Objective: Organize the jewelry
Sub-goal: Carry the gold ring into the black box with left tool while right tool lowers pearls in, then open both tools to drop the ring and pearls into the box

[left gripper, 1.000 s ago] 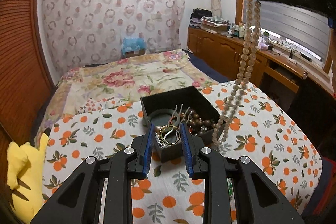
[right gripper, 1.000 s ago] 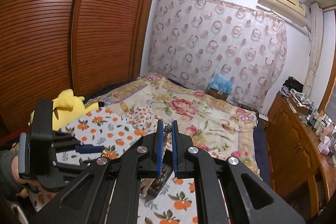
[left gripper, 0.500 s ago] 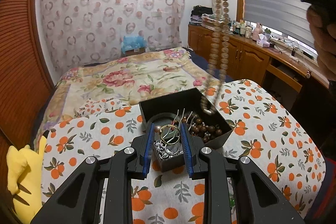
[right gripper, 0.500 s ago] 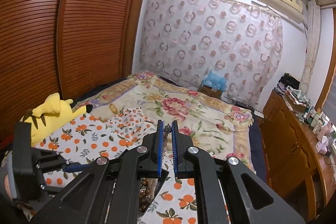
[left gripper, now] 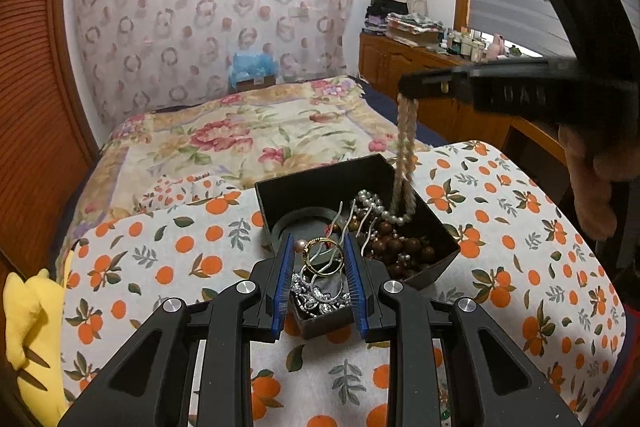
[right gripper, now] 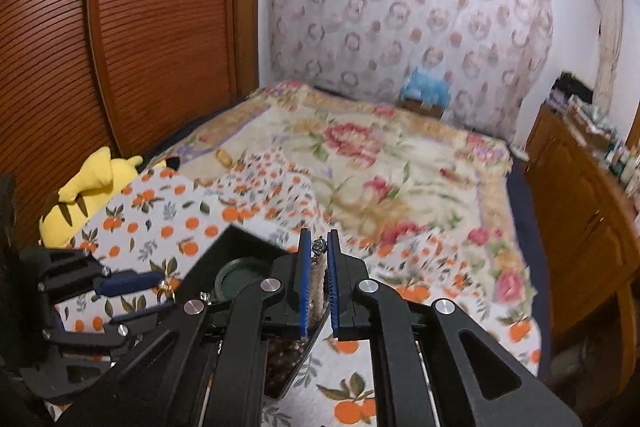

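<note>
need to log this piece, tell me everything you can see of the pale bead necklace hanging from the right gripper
The pale bead necklace is a long doubled strand of small, round, tan-cream beads, motion-blurred. Its top is pinched in the right gripper, shut on it, and it hangs nearly straight down. Its lower loop reaches into the open black box, resting on or just above the pearl strand near the back right corner. Material cannot be told.

Black open-top jewelry box (left gripper: 436, 255) set on orange-print cloth, seen corner-on. Beige bead necklace (left gripper: 405, 163) hung straight down as doubled strand, blurred, lower loop dipped inside box by far right wall. Already piled inside: white pearl strand (left gripper: 378, 205), dark brown wooden beads (left gripper: 400, 247), round dark dish (left gripper: 306, 225), silver chain (left gripper: 316, 293). Gold ring (left gripper: 324, 255) held upright over near corner.
</note>
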`<control>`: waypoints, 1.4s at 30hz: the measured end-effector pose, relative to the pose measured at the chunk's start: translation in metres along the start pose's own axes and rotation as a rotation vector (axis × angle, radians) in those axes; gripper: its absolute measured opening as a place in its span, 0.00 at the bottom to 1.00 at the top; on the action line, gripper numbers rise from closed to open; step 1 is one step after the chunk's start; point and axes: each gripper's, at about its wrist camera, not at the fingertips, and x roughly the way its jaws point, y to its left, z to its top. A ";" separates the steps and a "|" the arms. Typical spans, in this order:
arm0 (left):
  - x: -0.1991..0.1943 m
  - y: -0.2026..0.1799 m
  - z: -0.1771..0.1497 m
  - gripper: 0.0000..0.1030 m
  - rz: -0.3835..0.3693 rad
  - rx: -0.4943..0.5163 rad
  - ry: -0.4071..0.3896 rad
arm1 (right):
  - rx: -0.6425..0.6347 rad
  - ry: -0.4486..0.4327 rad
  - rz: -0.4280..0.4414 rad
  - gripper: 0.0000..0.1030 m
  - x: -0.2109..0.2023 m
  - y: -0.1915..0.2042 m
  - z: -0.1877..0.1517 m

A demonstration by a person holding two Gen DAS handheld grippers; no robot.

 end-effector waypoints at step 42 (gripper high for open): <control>-0.001 -0.005 -0.024 0.49 -0.021 -0.016 -0.001 | 0.047 -0.009 0.126 0.16 -0.046 0.023 -0.121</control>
